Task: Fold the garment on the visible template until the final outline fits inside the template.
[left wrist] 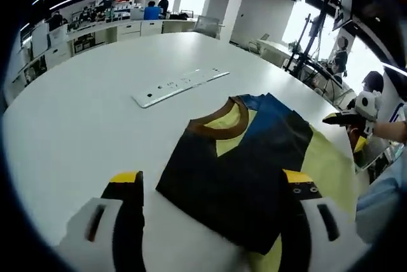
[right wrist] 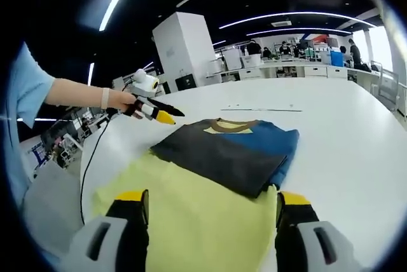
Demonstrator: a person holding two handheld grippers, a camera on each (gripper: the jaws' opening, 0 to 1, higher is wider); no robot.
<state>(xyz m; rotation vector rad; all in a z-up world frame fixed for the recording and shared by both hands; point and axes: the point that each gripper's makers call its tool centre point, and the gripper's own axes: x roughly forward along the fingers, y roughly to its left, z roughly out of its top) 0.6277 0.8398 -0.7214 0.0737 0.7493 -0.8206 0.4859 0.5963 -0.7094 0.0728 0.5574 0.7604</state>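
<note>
Garment [left wrist: 245,170], a dark, blue and yellow top with a brown collar, lies folded on the white surface [left wrist: 95,113], and in the right gripper view its dark folded part [right wrist: 222,151] sits on a pale yellow sheet [right wrist: 191,215] that looks like the template. Going left to right in the left gripper view: the left gripper [left wrist: 213,211] hangs above the near edge, its jaws spread wide and holding nothing; beyond it lies a white strip [left wrist: 181,86] on the surface; at the far right the right gripper [left wrist: 346,118] is near the cloth's far edge. In the right gripper view that gripper [right wrist: 213,221] is also wide open and empty.

The blue side appears to reach the template's edge, so the outline may not yet fit. A pinch that catches the yellow sheet along with the cloth could drag both. Grasping only the top layer could undo the fold. A hard pull might slide the bundle towards the surface's rim.
</note>
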